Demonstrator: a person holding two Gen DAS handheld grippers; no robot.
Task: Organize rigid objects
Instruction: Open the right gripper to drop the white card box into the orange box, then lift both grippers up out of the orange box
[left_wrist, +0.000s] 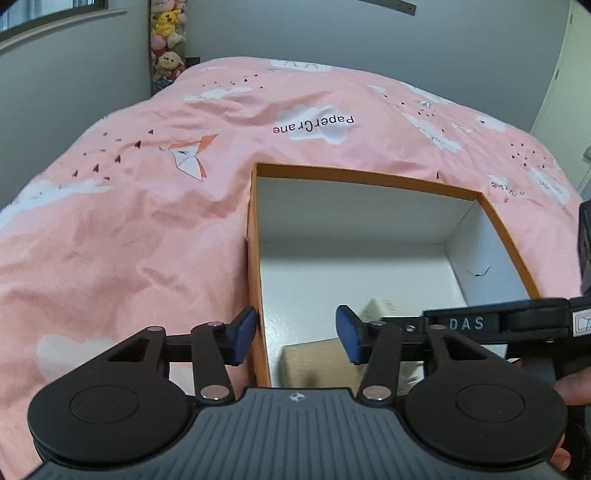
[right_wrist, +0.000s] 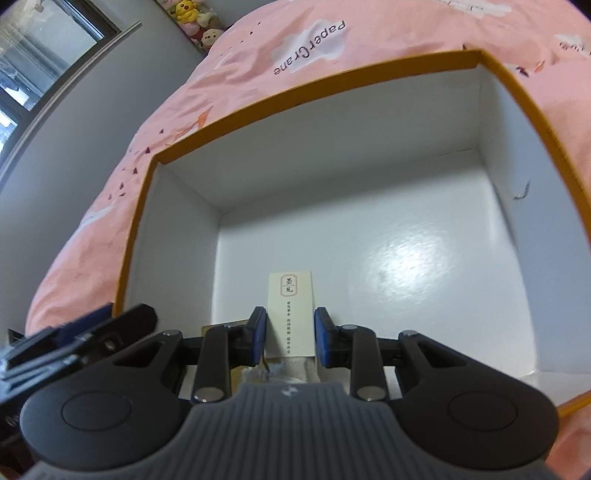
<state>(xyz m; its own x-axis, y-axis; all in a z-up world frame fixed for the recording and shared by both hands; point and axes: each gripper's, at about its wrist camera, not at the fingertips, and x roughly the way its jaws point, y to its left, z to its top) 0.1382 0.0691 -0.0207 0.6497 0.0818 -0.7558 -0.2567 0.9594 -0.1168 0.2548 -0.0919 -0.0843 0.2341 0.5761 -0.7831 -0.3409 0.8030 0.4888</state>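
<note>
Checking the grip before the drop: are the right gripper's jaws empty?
No: the right gripper holds a small cream packet between its blue pads, over the orange-rimmed box.

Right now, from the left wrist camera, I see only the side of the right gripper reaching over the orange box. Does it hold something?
Observer: Yes. The right gripper is shut on a slim cream box with dark printed characters on its face.
Operator: Where is that box, relative to the orange one?
Observer: Inside the orange box, over its near edge. I cannot tell if it touches the bottom.
Operator: Is there room in front of it?
Observer: Yes. The white floor beyond it is bare up to the far wall and the right-hand corner.
</note>
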